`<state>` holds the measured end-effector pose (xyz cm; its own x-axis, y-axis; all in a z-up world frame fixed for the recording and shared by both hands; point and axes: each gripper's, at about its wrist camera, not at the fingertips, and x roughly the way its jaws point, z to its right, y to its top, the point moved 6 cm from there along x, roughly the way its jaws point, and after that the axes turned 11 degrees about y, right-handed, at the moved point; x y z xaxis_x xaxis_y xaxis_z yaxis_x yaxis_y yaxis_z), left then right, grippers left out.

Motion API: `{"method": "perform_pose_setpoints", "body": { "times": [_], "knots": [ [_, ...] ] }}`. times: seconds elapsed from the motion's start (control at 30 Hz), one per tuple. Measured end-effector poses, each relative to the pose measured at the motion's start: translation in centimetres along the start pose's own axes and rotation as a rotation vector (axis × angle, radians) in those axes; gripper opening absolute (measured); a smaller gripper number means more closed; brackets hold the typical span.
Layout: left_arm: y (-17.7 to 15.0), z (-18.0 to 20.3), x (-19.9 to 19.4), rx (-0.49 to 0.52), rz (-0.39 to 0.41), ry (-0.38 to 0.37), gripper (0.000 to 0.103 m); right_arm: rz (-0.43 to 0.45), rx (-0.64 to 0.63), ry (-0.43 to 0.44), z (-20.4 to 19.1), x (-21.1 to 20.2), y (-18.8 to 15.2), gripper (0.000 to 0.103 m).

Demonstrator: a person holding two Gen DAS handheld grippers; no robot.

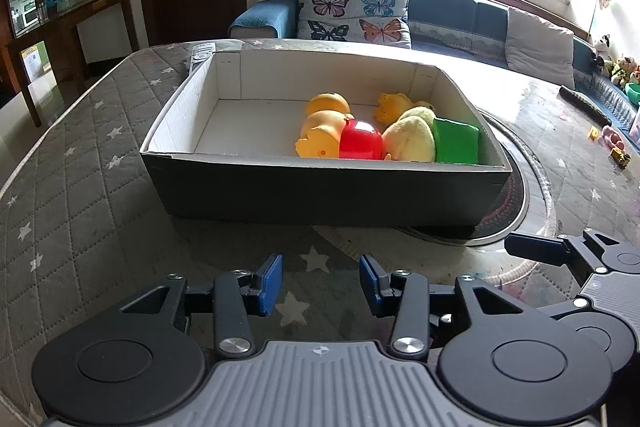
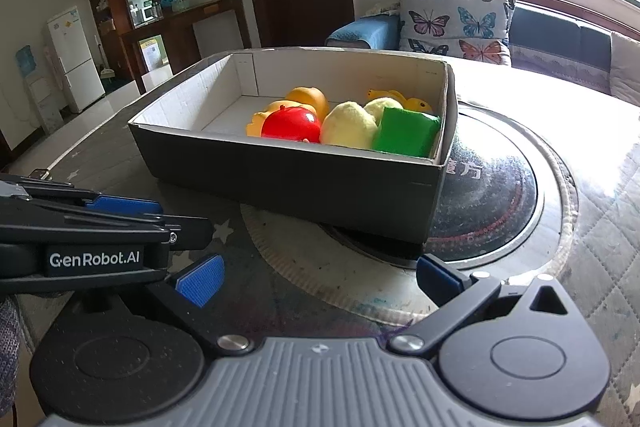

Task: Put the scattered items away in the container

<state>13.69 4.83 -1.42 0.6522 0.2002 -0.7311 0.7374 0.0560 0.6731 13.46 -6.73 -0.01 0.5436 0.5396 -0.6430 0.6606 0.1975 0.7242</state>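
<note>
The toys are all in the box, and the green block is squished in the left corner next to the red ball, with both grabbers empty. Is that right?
Almost. The green block sits in the right corner of the box, beside the yellow plush, not the red ball; the right wrist view shows it. The rest holds: toys in the box, left gripper and right gripper open and empty.

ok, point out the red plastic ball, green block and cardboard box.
red plastic ball (image 1: 360,139), left wrist view, glossy front.
green block (image 2: 406,135), right wrist view, top face.
cardboard box (image 2: 280,179), right wrist view, dark near wall.
</note>
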Motion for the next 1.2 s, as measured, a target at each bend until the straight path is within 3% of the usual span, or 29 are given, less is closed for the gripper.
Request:
{"method": "perform_pose_setpoints", "body": {
  "times": [1.2],
  "knots": [
    [1.4, -1.3, 2.9, -0.017, -0.033, 0.032, 0.042, -0.037, 0.024, -0.008, 1.2, 3.0, 1.1, 0.103]
  ]
}}
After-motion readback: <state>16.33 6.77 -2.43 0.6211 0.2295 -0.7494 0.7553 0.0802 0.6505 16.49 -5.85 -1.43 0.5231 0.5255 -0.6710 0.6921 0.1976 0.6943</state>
